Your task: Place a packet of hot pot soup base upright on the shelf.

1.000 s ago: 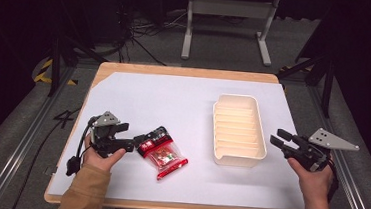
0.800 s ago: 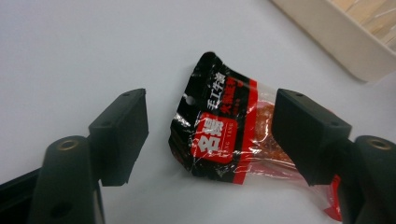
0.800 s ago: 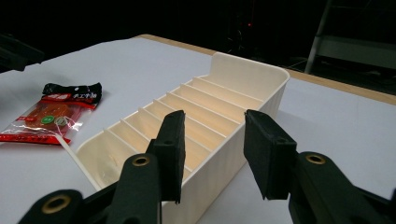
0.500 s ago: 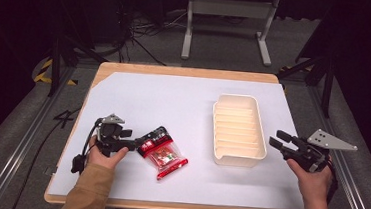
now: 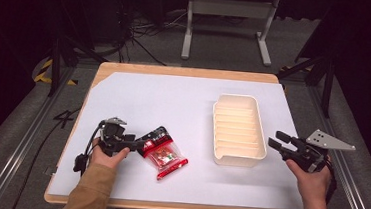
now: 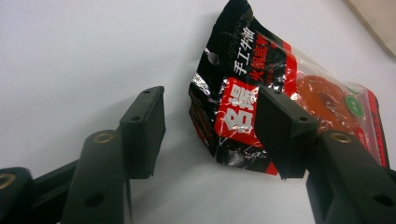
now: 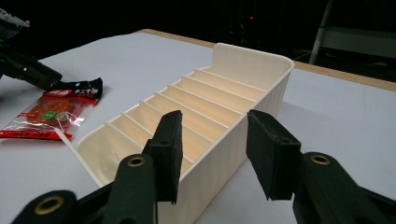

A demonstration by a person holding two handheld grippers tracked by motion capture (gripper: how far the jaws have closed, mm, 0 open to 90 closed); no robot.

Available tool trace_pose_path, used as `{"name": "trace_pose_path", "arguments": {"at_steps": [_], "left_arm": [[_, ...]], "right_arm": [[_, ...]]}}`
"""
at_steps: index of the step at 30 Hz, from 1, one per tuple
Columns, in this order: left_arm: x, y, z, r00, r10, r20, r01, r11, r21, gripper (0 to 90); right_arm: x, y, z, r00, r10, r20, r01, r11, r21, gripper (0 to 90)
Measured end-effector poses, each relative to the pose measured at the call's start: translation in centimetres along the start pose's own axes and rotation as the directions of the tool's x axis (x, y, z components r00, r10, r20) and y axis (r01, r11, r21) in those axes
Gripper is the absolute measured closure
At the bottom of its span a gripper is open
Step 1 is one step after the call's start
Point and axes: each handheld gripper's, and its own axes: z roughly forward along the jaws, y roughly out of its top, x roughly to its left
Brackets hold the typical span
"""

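**High view: left claw closes in on snack packet beside ribbed tray**

Left of the cream tray [image 5: 239,130] on the white counter [image 5: 174,98], the left claw [image 5: 139,142] straddles the black end of the red snack packet [image 5: 165,155], its jaws narrowing but not yet pinching; the packet lies flat. Right of the tray, the right claw [image 5: 277,141] waits spread, one jaw over the tray's wall, gripping nothing. The pick-up looks under way; next, the left jaws must meet on the packet's edge.
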Motion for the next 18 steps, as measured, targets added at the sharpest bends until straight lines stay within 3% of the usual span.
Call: {"name": "trace_pose_path", "arguments": {"at_steps": [4, 8, 16, 18], "left_arm": [[-0.2, 0.0, 0.4, 0.9999, 0.011, -0.002, -0.011, 0.9997, 0.02, 50.1], [-1.0, 0.0, 0.6, 0.9967, 0.067, -0.045, -0.066, 0.9975, 0.022, 63.1], [-1.6, -0.2, 1.1, 0.9911, 0.105, -0.082, -0.1, 0.9933, 0.058, 84.7], [-1.7, -0.2, 1.1, 0.9916, 0.1, -0.081, -0.095, 0.9934, 0.063, 86.1]], "right_arm": [[0.0, -0.1, 0.0, 1.0, 0.004, -0.003, -0.004, 1.0, 0.001, 55.9], [0.0, -0.1, 0.1, 1.0, -0.003, 0.006, 0.003, 1.0, 0.007, 55.9], [0.4, 0.2, 0.1, 0.9999, -0.007, -0.01, 0.007, 1.0, -0.005, 56.1], [0.4, 0.2, 0.1, 0.9999, -0.007, -0.01, 0.007, 1.0, -0.005, 56.1]]}}
